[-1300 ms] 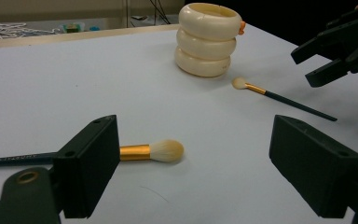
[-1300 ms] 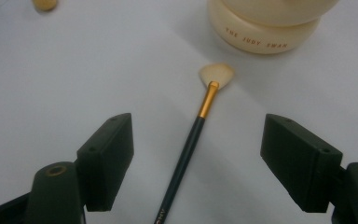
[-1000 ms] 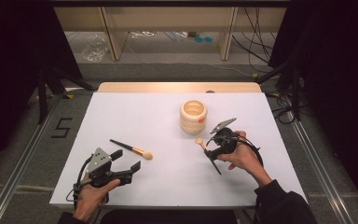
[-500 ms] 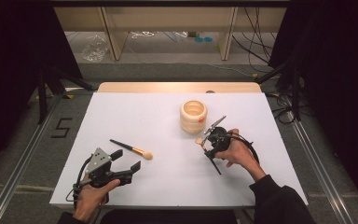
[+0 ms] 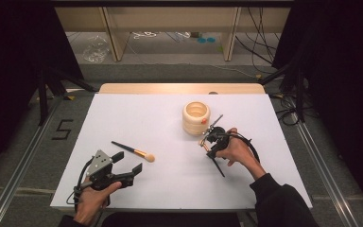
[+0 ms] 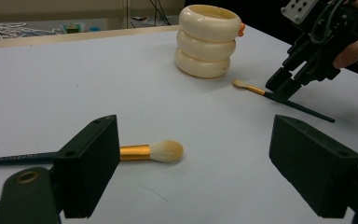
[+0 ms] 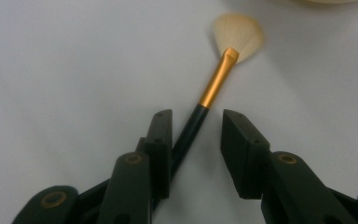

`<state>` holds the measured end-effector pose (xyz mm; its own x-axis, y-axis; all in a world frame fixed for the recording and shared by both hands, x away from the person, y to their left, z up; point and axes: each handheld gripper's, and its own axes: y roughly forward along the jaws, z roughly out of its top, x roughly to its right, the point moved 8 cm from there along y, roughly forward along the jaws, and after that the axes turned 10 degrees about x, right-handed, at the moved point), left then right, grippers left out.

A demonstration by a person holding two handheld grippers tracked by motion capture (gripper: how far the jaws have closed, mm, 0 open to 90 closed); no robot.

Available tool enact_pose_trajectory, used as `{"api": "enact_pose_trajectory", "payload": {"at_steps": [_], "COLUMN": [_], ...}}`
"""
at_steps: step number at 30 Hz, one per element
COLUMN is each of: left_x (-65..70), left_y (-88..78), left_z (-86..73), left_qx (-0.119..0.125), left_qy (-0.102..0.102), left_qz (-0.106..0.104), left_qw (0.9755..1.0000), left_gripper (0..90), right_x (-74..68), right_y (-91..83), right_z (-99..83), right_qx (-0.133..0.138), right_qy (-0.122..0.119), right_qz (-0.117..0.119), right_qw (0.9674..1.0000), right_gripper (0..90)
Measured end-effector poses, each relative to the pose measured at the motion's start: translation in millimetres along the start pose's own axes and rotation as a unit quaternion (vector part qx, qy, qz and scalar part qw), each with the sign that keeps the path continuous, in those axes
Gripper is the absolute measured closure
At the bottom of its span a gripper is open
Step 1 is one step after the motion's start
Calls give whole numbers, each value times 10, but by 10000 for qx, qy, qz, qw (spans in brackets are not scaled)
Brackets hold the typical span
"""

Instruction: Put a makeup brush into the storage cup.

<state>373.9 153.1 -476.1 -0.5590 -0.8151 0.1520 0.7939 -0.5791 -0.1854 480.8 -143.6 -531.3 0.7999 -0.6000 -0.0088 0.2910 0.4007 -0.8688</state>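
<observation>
Since the earlier frames, the right hand-held gripper (image 5: 209, 142) has been sliding down toward the desk (image 5: 137, 113) and its jaws have just been closing around the fan brush (image 7: 223, 70), while the left hand-held gripper (image 5: 128, 162) is staying where it was.

Starting at the left, the left hand-held gripper is resting low near the front edge of the desk in the person's left hand (image 5: 93, 198), its jaws standing wide apart with nothing between them. Just beyond it, the round powder brush (image 5: 134, 151) is lying flat on the white surface, dark handle pointing left and pale bristle head pointing right; in the left gripper view it is sitting just past the left jaw.

Toward the middle, a cream ringed holder (image 5: 196, 117) is standing upright, with a small orange thing (image 5: 203, 121) at its right side.

At the right, the right hand (image 5: 236, 150) is tilting its hand-held gripper down just beside the holder. In the right gripper view the fan brush is lying on the desk with its dark handle running between the narrowed jaws, close against the left one, gold ferrule and fanned bristles pointing away; a gap is showing on the right side, so the pads are not yet pressing it.
</observation>
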Motion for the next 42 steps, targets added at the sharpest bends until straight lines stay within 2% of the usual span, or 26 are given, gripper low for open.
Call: {"api": "enact_pose_trajectory", "payload": {"at_steps": [4,8,18,31,32,36,37,40,41,42], "left_x": [-4,-4,-8,-16,-14,-14,-15,-19,-18,-20], "left_y": [2,1,-8,-14,-14,-13,-12,-14,-14,-18], "left_z": [0,4,13,18,18,20,22,23,22,21], "left_qx": [-2,13,35,45,46,62,73,75,73,48], "left_qy": [11,-18,-20,-37,-43,-38,-32,-34,-39,-27], "left_qz": [-2,2,5,21,15,15,-8,1,1,18], "left_qw": [10000,10000,10000,10000,10000,10000,10000,10000,10000,10000], "left_gripper": [162,162,162,163,163,163,163,163,164,164], "right_x": [-1,19,34,21,29,30,17,14,25,15], "right_y": [18,12,-25,-20,-15,-11,-18,-14,-8,-6], "right_z": [-4,-9,-65,-53,-52,-45,-45,-41,-39,-34], "right_qx": [-77,-218,-534,-683,-686,-728,-796,-808,-807,-829], "right_qy": [6,-41,-5,-18,-119,-226,-138,-135,-248,-211], "right_qz": [13,64,88,30,32,33,11,4,34,-8], "right_qw": [10000,9997,9985,9977,9976,9971,9967,9966,9964,9963], "right_gripper": [666,731,811,826,828,829,829,829,830,830]}}
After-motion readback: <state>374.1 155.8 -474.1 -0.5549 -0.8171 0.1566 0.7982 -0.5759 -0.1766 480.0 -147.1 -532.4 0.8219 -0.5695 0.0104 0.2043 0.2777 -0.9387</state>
